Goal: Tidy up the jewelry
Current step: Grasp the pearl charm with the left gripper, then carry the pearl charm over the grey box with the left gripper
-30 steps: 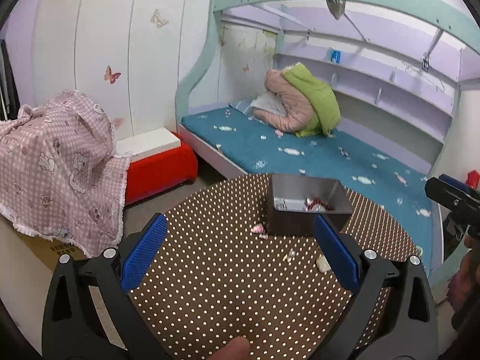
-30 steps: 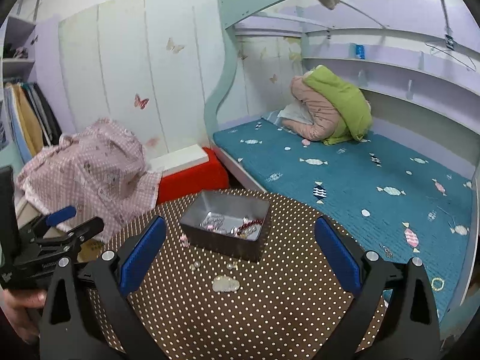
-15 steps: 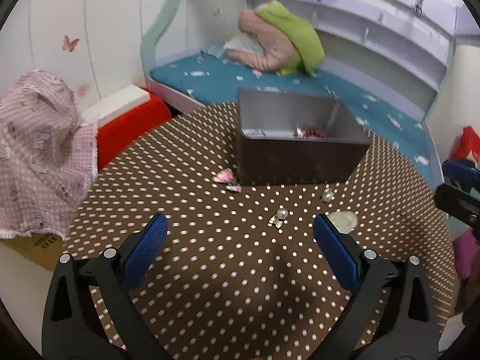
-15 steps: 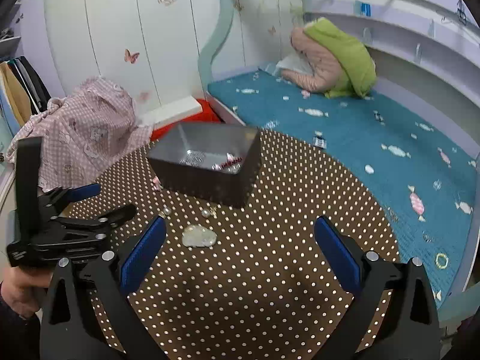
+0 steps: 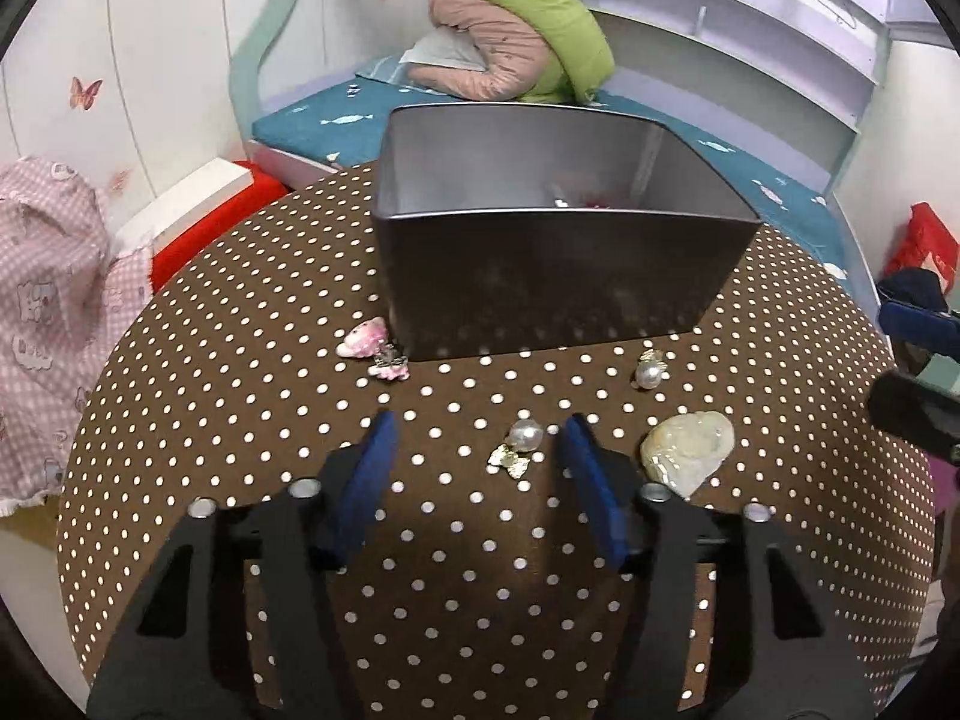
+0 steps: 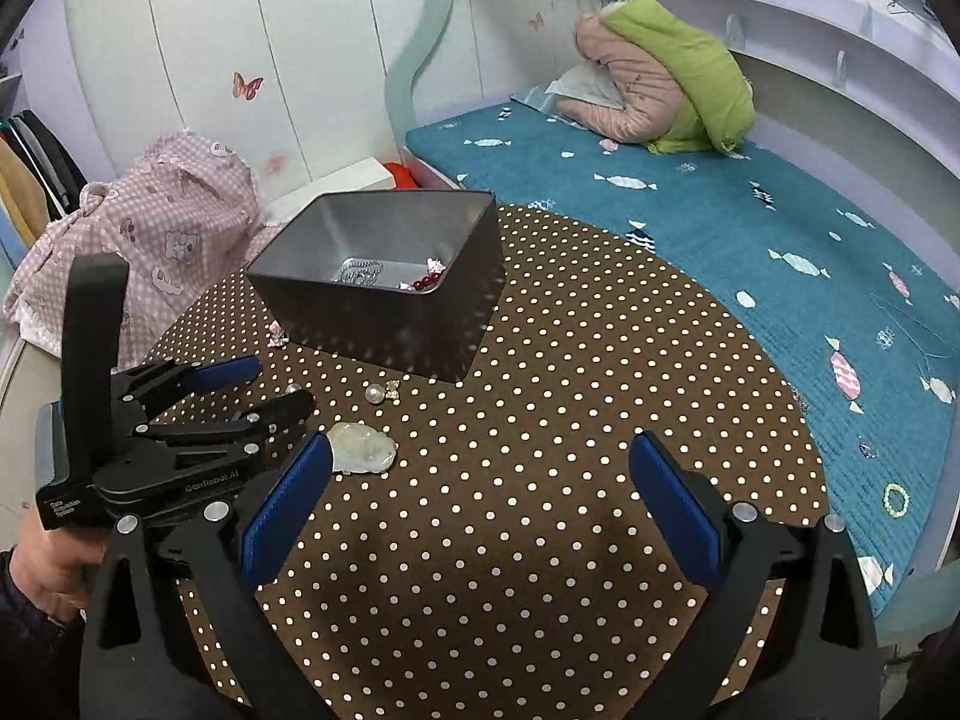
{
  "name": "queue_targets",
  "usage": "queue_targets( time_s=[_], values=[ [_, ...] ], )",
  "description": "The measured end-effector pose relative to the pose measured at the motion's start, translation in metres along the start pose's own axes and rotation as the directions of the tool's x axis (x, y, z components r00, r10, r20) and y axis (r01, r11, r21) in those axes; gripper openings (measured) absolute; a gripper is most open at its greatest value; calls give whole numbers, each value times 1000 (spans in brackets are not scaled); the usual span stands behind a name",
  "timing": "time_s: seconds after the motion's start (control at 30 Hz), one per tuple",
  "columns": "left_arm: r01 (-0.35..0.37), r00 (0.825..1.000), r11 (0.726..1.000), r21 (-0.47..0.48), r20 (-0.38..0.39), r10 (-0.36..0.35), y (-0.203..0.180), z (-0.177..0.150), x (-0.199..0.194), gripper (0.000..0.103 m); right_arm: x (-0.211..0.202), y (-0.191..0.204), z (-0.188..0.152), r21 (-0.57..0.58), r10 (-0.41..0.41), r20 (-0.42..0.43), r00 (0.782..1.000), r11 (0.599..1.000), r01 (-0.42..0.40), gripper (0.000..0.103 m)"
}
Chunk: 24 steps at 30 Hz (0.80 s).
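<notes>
Left gripper (image 5: 477,438): jaws just narrowed, half-open, pearl earring (image 5: 521,443) between them untouched; right gripper (image 6: 480,486): wide, empty; box (image 5: 558,276) contents mostly hidden.

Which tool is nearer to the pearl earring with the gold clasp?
Left. The left tool has the pearl earring between its fingers; the right tool is farther back, beside it.
</notes>
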<state>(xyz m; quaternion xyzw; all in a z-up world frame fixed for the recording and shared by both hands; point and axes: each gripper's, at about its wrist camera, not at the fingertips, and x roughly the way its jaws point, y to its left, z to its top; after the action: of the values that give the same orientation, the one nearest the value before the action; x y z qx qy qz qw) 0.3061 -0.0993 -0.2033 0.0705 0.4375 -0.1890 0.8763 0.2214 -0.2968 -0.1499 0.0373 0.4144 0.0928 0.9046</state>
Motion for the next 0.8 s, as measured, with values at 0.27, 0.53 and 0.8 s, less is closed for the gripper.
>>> queue_targets(
  time_s=[0.27,0.53,0.8],
  values=[
    [66,998,998,-24,14,-65,5,-9,-7,11,27,13,8,18,4,-27,1000,1000,-4,95],
    [30,998,997,-76,56,-26,26,-20,-37,11,63,39,13,-49,9,-72,997,999,-12,69],
    [27,998,994,-101,68,-20,37,-24,-52,11,76,51,12,-106,-6,-68,998,994,-1,34]
  ],
)
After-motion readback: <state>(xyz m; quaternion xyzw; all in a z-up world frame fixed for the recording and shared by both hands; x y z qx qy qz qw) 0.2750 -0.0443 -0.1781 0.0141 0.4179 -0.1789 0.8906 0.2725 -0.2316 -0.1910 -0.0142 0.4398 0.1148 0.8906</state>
